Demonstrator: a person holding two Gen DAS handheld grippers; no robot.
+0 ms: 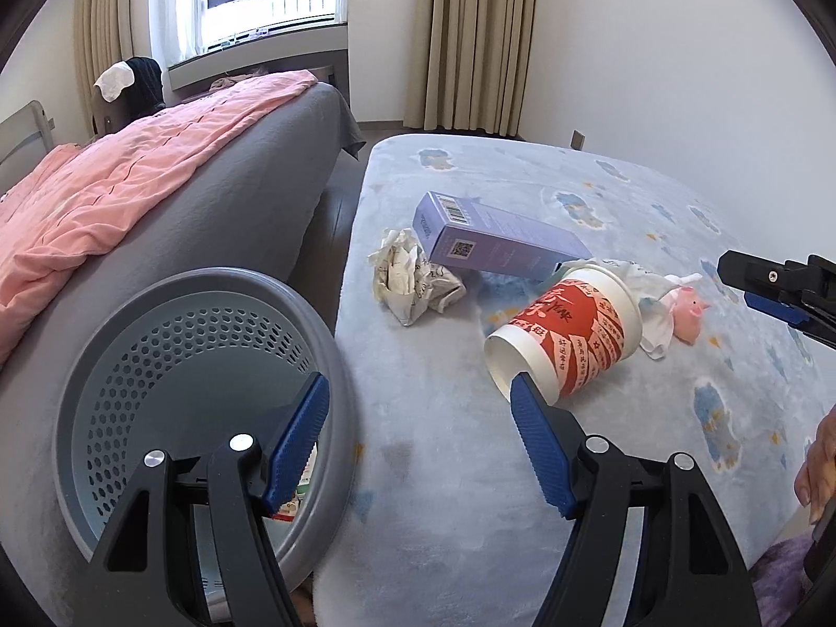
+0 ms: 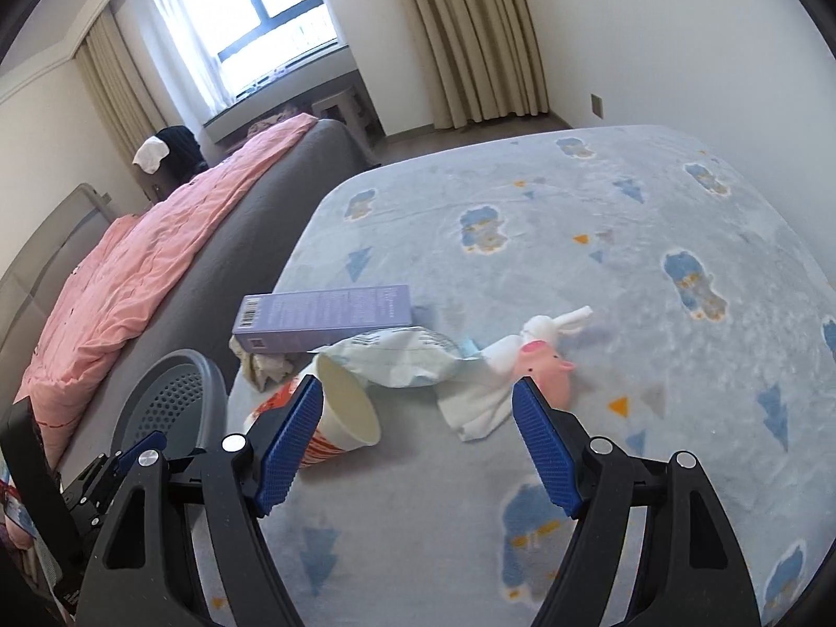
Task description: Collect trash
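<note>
2 grippers: both stand over the blue patterned blanket [image 2: 601, 219], each with its jaws spread and nothing between the pads.
Basket: the grey perforated basket [image 1: 172, 345] sits at the far left, wedged between the grey bed with the pink quilt [image 1: 104, 193] and the blanket's edge, probably so that trash can be dropped in with a short swing; some printed packaging shows at its bottom.
Left gripper: the left gripper [image 1: 420, 392] hangs released, 1 finger over the basket's rim and the other in front of the cup, so it seems placed between bin and pile.
Crumpled paper: a wad of crumpled paper [image 1: 413, 277] lies on the blanket just beside the box.
Box: the purple box [image 1: 496, 240] lies flat, its right end tucked behind the cup.
Cup: the red and white paper cup [image 1: 569, 334] lies on its side, mouth toward the right-wrist camera, touching a crumpled white wrapper [image 2: 402, 360].
Toy: a pink pig toy [image 2: 543, 371] on a white cloth lies right of the cup; it looks less like trash.
Right gripper: the right gripper [image 2: 418, 402] is unclenched, framing the wrapper and cloth, likely lining up a first grasp.
</note>
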